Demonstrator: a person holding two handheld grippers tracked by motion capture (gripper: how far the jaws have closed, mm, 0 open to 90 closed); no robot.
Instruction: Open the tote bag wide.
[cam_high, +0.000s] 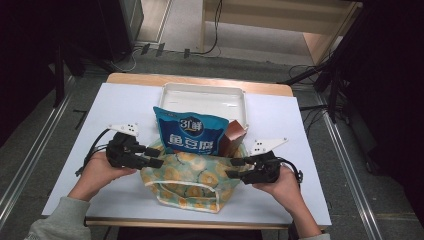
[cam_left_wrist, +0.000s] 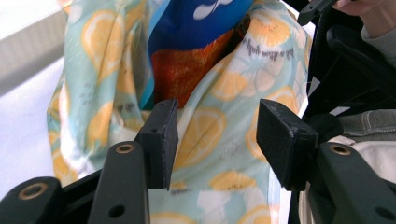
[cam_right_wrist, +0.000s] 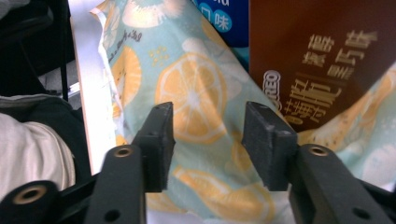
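Soft printed cloth, that's what I'm working with: a lemon-patterned fabric bag sitting near the front edge of the table, about midway along it, with the white tray behind it toward the far edge. Out of its mouth stands a blue snack packet, and beside that a brown carton, both upright and leaning a little.

My left gripper sits at the bag's left side, my right gripper at its right. Both sets of jaws stand apart, about half open, and hold nothing. In the left gripper view the cloth lies beyond the gap between my fingers, no pad pressing on it. Same story in the right gripper view: fingers parted, lemon print behind them, untouched.

Handling, as I judge it: the cloth is limp and light, it will fold and slide rather than resist, so a pinch must catch a doubled fold at the rim, not a flat panel. The packet is crinkly and slick, likely puffed with air. The carton is stiff and gives the bag its only shape. Best holds: the rim on each side, lifted evenly, or the load tips.
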